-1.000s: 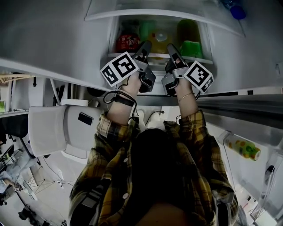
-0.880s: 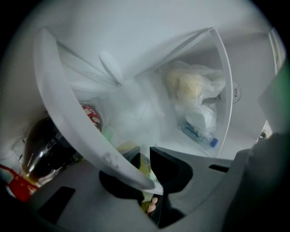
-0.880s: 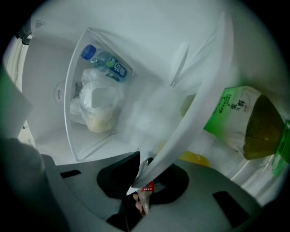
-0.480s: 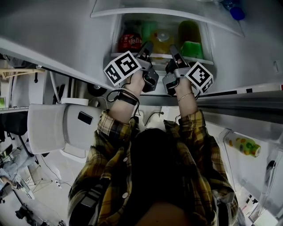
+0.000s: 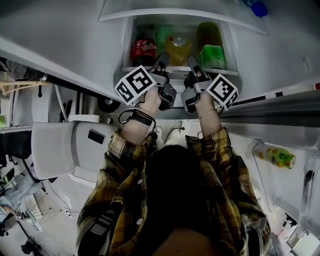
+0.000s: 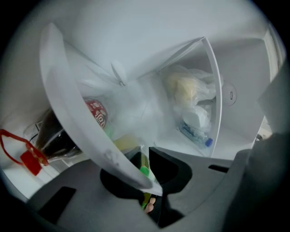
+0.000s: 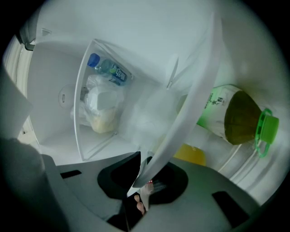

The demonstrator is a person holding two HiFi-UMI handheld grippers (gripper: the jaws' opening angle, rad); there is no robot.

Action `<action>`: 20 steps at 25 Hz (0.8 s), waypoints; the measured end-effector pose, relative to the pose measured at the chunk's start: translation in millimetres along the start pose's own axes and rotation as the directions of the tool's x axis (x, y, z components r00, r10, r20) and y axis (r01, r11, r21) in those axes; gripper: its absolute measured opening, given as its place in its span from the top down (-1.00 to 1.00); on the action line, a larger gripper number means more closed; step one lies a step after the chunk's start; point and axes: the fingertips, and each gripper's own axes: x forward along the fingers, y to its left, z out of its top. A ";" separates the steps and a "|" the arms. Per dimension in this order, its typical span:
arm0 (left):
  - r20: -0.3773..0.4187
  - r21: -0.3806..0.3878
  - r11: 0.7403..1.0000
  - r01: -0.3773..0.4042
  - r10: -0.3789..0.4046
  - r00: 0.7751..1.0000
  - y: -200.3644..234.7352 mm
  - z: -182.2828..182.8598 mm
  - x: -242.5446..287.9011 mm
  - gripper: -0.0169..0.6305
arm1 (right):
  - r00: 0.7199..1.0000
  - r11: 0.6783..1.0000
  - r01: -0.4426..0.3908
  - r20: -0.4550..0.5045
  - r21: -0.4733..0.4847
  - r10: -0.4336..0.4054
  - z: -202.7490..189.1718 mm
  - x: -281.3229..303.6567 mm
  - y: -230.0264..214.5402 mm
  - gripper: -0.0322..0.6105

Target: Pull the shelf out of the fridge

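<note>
Nearest, two arms in yellow plaid sleeves (image 5: 125, 145) reach up into the open white fridge (image 5: 170, 13). The left tongs (image 5: 163, 59) are clamped on the front rim of the white translucent plastic shelf (image 6: 74, 118), which passes between their jaws. The right tongs (image 5: 192, 61) grip the same rim just to the right.

The shelf looks fully seated in the upper compartment, so I judge the grasp made and the pull not yet begun. The next move calls for a level, even draw toward the person with both tongs together. The shelf is loaded, and a tilt could set its bottles rolling.

Behind the rim, the shelf carries a dark cola bottle with a red label (image 5: 143, 50) at its left. A yellow juice bottle (image 5: 178, 47) sits mid-shelf and a green-capped tea bottle with a green label (image 7: 235, 120) at its right. Beyond the shelf, a clear-walled compartment (image 7: 79, 113) holds a plastic bag of pale food (image 7: 102, 108) and a blue-capped water bottle (image 7: 106, 68).
</note>
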 end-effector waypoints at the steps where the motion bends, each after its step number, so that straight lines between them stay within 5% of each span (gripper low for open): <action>1: 0.000 -0.001 1.000 0.000 0.000 1.000 -0.1 -1.6 -2.0 0.75 | 1.000 1.000 -0.001 -0.002 0.003 0.001 -1.2 -2.0 0.1 0.70; 20: 0.010 -0.042 0.999 0.020 -0.020 1.000 -8.6 -30.7 -41.4 0.77 | 1.000 1.000 0.001 -0.016 0.002 -0.001 -22.0 -45.4 6.3 0.70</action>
